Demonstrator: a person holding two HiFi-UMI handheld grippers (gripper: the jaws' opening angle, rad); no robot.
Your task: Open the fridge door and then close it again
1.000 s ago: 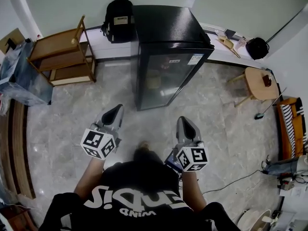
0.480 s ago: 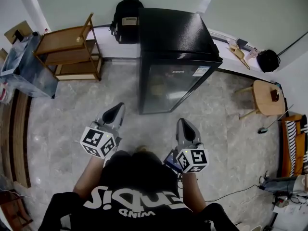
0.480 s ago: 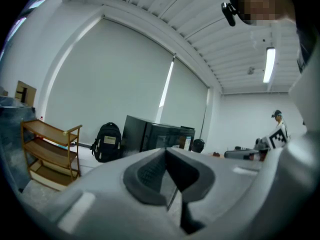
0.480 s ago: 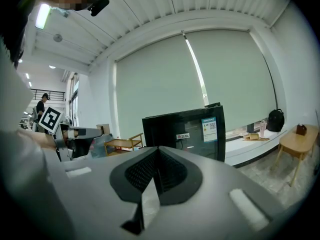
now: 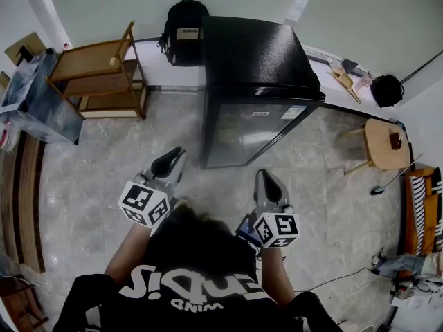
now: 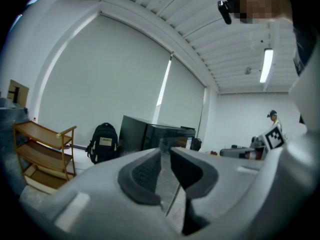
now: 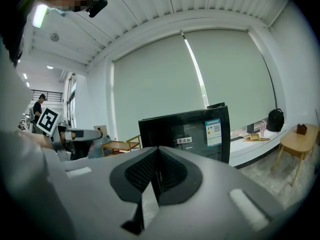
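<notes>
A black fridge [image 5: 257, 88] with a glass door [image 5: 246, 133] stands shut against the far wall; it also shows ahead as the fridge [image 6: 150, 136] in the left gripper view and the fridge [image 7: 192, 131] in the right gripper view. My left gripper [image 5: 173, 159] is held in the air in front of the fridge's left part, well short of it. Its jaws are opening, a narrow gap between the pads [image 6: 145, 173], nothing in it. My right gripper [image 5: 267, 179] hangs in front of the door's right part, jaws shut and empty.
A wooden shelf rack [image 5: 100, 71] stands left of the fridge, a black backpack [image 5: 183, 21] beside it on the ledge. A small round wooden table [image 5: 384, 142] and a black bag [image 5: 386, 88] are at the right. A cable [image 5: 332, 261] lies on the marble floor.
The fridge has come closer and larger in the head view as the person and both grippers moved toward it. The left gripper's jaws have parted slightly.
</notes>
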